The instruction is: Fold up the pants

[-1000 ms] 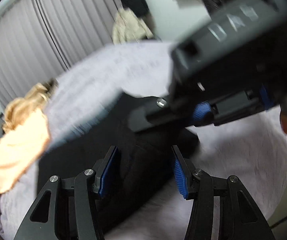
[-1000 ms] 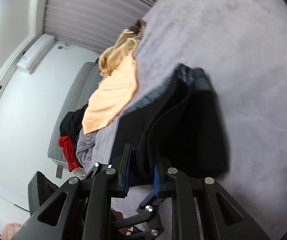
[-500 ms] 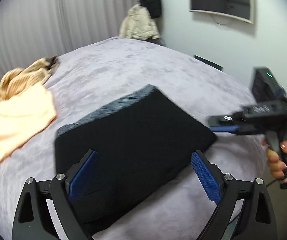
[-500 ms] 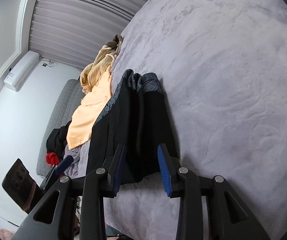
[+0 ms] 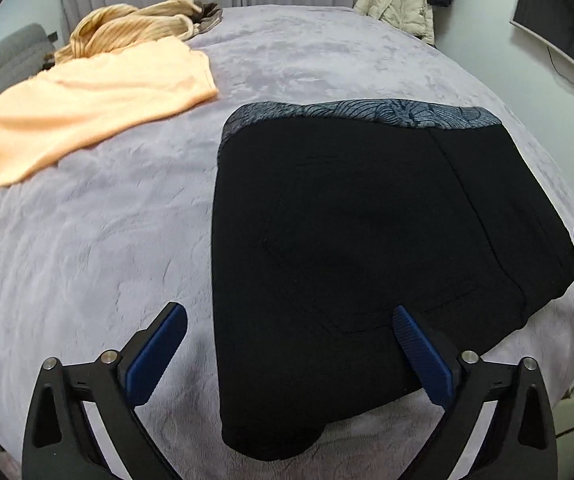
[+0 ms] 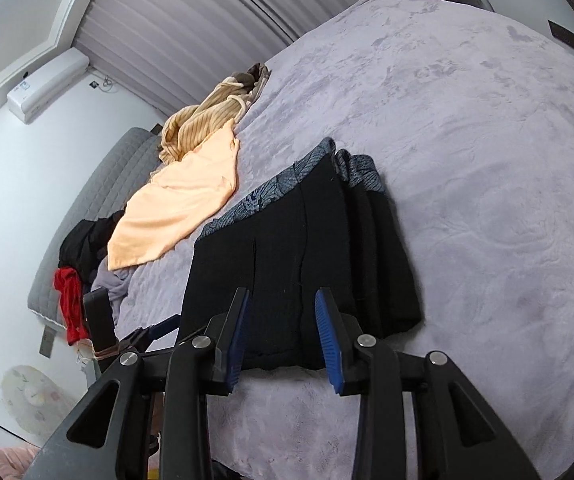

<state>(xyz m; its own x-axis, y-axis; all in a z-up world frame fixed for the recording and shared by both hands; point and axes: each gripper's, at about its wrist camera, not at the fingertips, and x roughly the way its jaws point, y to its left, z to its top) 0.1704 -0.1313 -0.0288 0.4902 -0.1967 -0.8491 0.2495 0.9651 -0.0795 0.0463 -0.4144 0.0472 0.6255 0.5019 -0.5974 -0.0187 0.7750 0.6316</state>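
Folded black pants [image 5: 367,248] lie on the lilac plush bedspread [image 5: 87,240]; the peach cotton garment [image 5: 87,100] lies to their left, apart.

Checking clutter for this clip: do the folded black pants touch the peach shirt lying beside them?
Apart. The left wrist view shows a strip of bare purple blanket between the folded black pants and the peach shirt; the right wrist view agrees.

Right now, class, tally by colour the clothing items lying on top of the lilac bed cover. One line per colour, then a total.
Black: 1, the folded black pants with a grey patterned waistband
Peach: 1, the flat peach cotton top
Tan: 1, the crumpled tan ribbed knit sweater
Total: 3 on the lilac plush bed cover
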